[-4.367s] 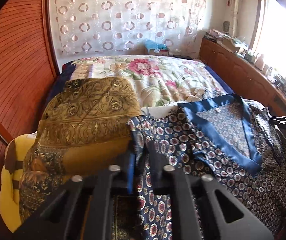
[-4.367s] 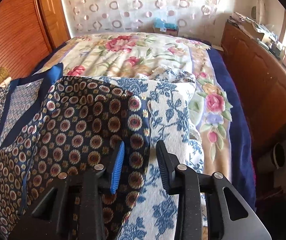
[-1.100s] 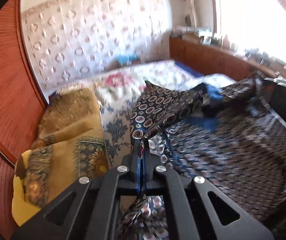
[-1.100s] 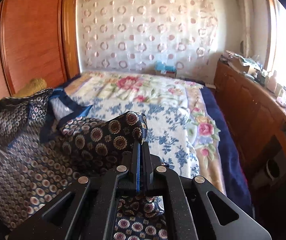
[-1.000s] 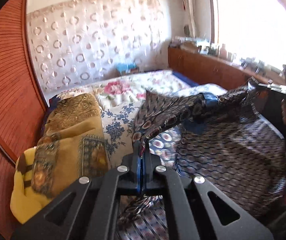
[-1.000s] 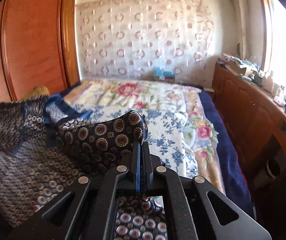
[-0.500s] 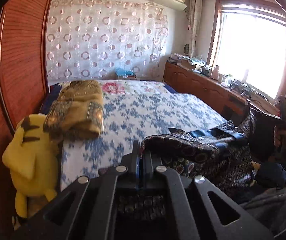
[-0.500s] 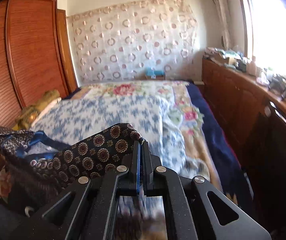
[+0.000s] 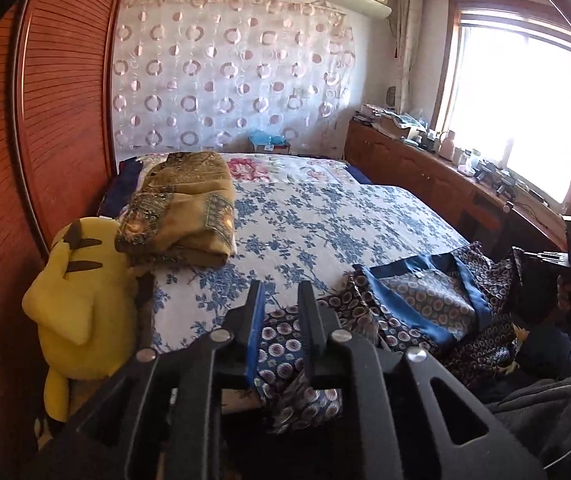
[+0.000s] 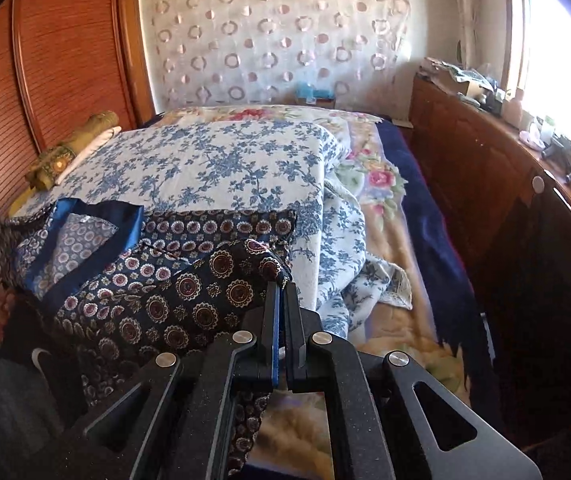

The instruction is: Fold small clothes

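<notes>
A dark blue garment with round medallion print and a plain blue neck band (image 9: 417, 304) lies at the near edge of the bed, partly hanging off it. It also shows in the right wrist view (image 10: 157, 264). My left gripper (image 9: 281, 292) is open, its jaws apart over the garment's left corner, with cloth lying between and below them. My right gripper (image 10: 281, 292) is shut on the garment's right corner, which bunches up just ahead of the fingertips.
A blue-flowered white bedspread (image 9: 317, 216) covers the bed. A folded gold patterned cloth (image 9: 181, 204) and a yellow plush toy (image 9: 81, 300) sit at the left by the wooden wardrobe (image 9: 57, 120). A wooden cabinet (image 10: 485, 184) runs along the right under the window.
Both grippers pulled the garment back toward the near edge of the bed. The left gripper has opened and let go of its corner. The right gripper stays shut on its corner.
</notes>
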Demonstrator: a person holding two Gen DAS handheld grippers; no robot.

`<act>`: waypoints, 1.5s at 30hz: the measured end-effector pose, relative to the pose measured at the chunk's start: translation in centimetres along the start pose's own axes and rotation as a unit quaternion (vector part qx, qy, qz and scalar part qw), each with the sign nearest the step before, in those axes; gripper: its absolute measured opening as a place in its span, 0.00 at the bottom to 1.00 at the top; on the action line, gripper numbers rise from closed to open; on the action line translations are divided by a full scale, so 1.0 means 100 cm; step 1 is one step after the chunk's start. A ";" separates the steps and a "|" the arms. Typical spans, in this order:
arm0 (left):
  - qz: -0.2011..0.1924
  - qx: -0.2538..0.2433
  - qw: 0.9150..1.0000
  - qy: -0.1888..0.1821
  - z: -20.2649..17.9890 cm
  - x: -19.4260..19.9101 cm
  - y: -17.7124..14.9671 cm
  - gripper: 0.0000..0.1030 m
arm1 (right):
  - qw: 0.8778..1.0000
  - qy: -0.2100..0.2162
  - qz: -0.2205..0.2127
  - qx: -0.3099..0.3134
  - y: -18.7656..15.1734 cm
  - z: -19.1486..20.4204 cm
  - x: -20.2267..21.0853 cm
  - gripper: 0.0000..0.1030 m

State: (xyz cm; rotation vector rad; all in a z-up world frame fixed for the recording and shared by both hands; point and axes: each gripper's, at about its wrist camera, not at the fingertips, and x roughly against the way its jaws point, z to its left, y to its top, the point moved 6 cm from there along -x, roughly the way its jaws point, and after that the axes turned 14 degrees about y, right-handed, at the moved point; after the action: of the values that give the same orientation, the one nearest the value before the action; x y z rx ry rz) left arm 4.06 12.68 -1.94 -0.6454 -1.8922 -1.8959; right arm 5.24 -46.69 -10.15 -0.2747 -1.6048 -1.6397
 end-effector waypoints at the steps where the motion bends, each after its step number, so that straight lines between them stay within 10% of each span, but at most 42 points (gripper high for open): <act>1: 0.005 -0.004 1.000 0.006 0.001 -0.004 0.000 0.15 | 1.000 0.002 -0.004 0.001 0.003 0.000 0.002 0.00; 8: 0.077 -0.005 0.997 0.027 0.007 -0.065 -0.027 0.17 | 0.999 -0.006 -0.035 -0.003 0.025 -0.011 0.016 0.34; 22: 0.162 -0.023 0.984 0.069 0.007 -0.141 -0.070 0.19 | 1.000 -0.003 0.016 -0.026 0.031 -0.040 -0.066 0.37; 45: 0.170 -0.018 0.983 0.064 0.008 -0.157 -0.062 0.22 | 0.997 0.035 0.055 -0.039 0.036 -0.045 -0.116 0.39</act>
State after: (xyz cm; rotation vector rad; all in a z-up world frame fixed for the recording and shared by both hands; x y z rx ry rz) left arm 13.47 12.75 -15.95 -0.7830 -1.5579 -1.7106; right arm 16.80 -45.82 -15.85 -0.3360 -1.4497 -1.6118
